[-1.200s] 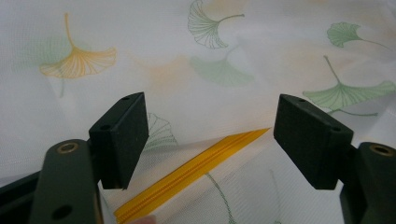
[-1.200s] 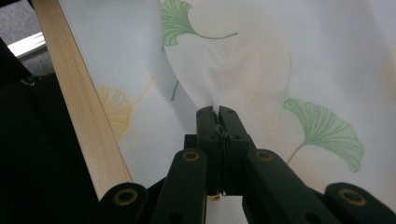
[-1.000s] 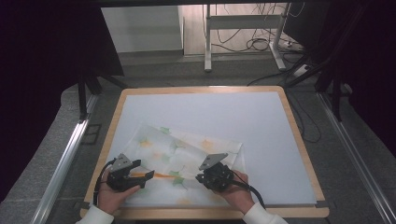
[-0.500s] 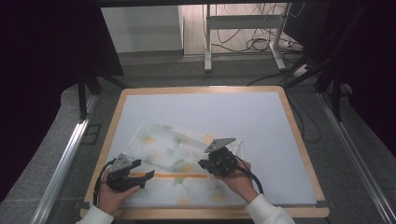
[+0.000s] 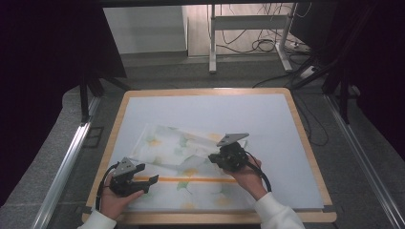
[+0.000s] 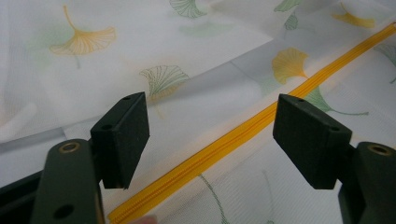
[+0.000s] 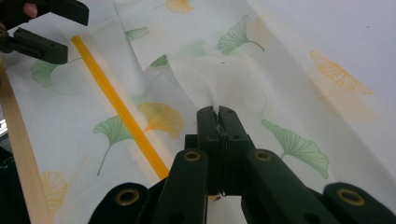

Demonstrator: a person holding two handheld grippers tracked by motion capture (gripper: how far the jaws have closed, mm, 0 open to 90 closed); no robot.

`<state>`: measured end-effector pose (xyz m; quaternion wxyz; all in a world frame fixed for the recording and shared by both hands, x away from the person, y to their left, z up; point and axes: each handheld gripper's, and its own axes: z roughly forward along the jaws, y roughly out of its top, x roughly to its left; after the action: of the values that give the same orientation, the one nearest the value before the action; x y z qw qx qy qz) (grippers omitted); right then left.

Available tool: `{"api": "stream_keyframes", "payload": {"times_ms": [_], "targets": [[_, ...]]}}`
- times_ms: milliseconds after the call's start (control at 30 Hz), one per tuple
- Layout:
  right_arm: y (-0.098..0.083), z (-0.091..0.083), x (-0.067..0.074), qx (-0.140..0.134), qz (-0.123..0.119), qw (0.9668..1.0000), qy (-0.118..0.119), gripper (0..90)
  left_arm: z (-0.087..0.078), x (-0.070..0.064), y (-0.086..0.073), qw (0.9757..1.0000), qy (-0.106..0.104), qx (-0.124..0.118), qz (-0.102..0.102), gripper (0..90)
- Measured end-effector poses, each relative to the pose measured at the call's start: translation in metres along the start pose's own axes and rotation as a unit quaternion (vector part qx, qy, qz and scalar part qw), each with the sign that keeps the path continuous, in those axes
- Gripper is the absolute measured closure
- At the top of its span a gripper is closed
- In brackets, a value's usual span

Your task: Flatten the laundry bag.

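A thin white mesh cloth (image 5: pixel 181 157) printed with green and yellow ginkgo leaves lies on the white table top, with a yellow zipper (image 5: pixel 191 180) running across its near part. My right gripper (image 5: pixel 228 155) is shut on a pinched fold of the cloth (image 7: pixel 205 88) and lifts it a little; in the right gripper view its pads (image 7: pixel 218 119) press together on the fabric. My left gripper (image 5: pixel 143 177) stands open just over the cloth at the near left. In the left gripper view the zipper (image 6: pixel 243 133) runs between its two pads (image 6: pixel 123 135) without touching them.
The table (image 5: pixel 296 114) has a wooden rim and its far half is bare white. Beyond it stand a desk frame (image 5: pixel 248 28) with cables on the floor. A metal rail (image 5: pixel 67 162) runs along the left side.
My right gripper has moved away from me and slightly up, drawing a fold of the cloth with it. The left gripper has kept still.
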<state>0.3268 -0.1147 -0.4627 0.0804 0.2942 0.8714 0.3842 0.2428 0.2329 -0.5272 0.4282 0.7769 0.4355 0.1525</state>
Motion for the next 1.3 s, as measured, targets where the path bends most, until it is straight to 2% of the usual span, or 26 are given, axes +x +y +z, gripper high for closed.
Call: {"api": "stream_keyframes", "payload": {"times_ms": [433,900,1300], "targets": [[0.004,0.0,-0.009,-0.006,0.002,0.9999,-0.011,88.6,0.0,0.0,0.0,1.0,-0.001,0.001,0.001,27.3],[0.004,-0.001,-0.023,-0.014,0.02,0.9997,-0.007,88.6,0.0,0.0,0.0,1.0,0.001,0.001,0.001,27.3],[0.014,-0.005,-0.039,-0.027,0.035,0.9988,-0.023,88.6,0.0,0.001,0.0,1.0,0.001,0.0,-0.003,27.3]]}}
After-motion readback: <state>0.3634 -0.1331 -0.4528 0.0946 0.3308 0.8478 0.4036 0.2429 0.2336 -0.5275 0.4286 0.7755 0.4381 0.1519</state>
